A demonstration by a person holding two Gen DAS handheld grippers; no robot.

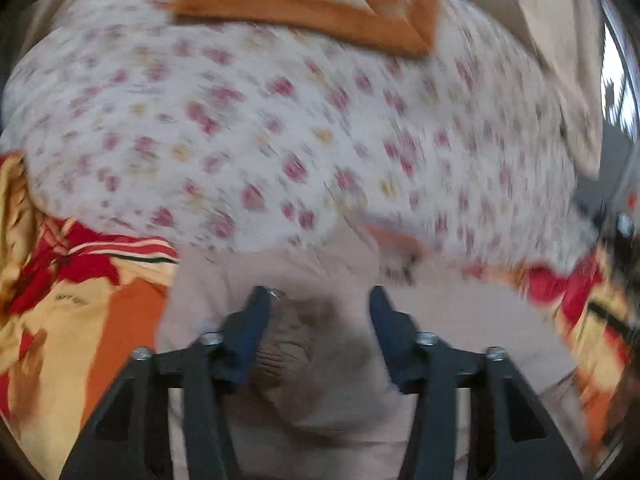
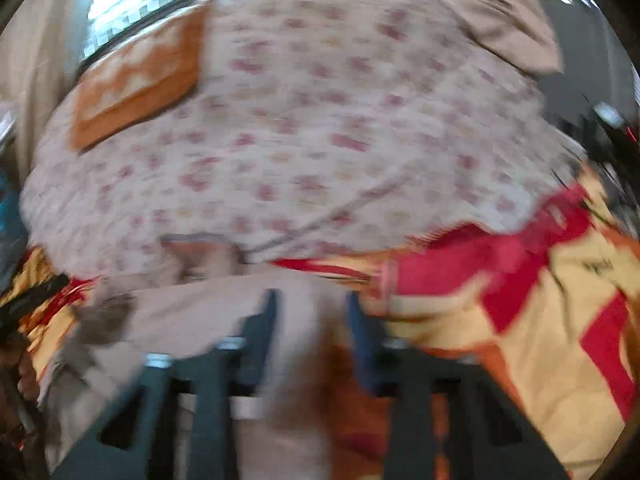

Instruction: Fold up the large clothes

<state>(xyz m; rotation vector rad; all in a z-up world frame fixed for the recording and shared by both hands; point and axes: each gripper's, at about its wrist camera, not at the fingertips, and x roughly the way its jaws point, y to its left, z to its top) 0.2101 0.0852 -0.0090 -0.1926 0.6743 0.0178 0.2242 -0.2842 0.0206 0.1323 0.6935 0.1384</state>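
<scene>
Two grippers over one beige garment on a bed of patterned cloths.

One beige garment (image 1: 460, 320) lies at six o'clock in both wrist views, over one red, orange and yellow blanket (image 1: 80, 320) that shows at eight and four o'clock. One white floral sheet (image 1: 280, 120) fills the centre toward twelve, with one orange-bordered cloth (image 1: 320, 4) at twelve o'clock and a plain beige pillow (image 1: 560, 60) at two. The left gripper (image 1: 318, 300) has its two blue-padded fingers apart, bunched beige fabric between them; whether they pinch it cannot be told. The right gripper (image 2: 312, 304) is blurred, its fingers drawn close on a strip of the beige garment (image 2: 200, 312). No containers appear.
</scene>
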